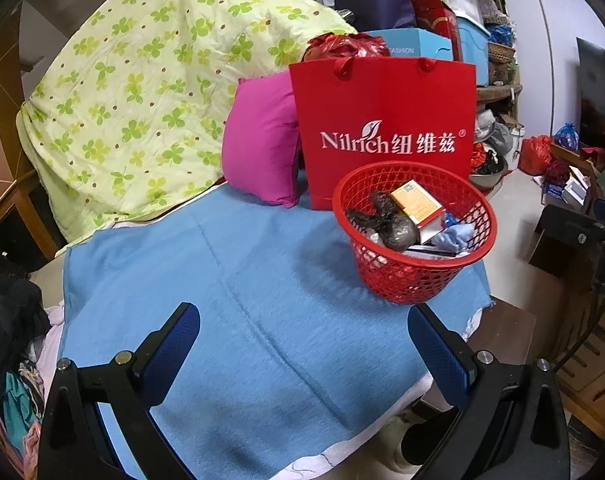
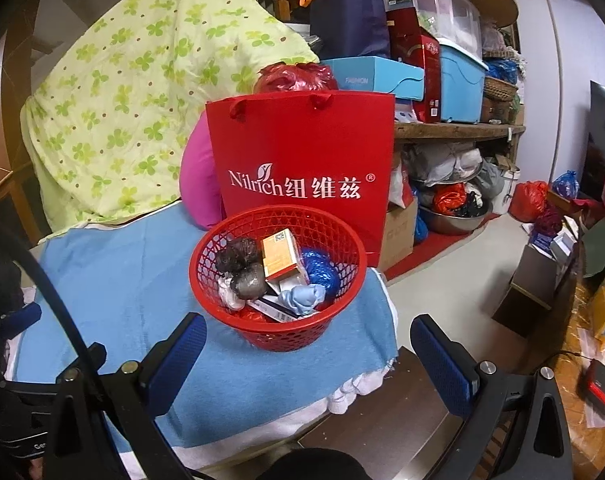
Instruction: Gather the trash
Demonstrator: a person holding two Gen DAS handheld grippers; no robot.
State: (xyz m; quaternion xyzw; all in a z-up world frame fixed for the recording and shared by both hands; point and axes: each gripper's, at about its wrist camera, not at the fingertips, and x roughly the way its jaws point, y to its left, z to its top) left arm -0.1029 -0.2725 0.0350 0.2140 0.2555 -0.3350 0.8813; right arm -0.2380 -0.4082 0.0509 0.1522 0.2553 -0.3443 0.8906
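Observation:
A red mesh basket stands on the blue cloth near its right edge. Inside lie dark crumpled bags, an orange and white box, pale blue wadding and a blue plastic bag. My left gripper hangs open over bare cloth, left of and nearer than the basket. Just in front of the basket my right gripper is open and empty, past the cloth's corner.
A red paper gift bag stands right behind the basket, a pink pillow and a green clover quilt to its left. Shelves with boxes and bins fill the right; low wooden furniture and floor clutter lie beyond.

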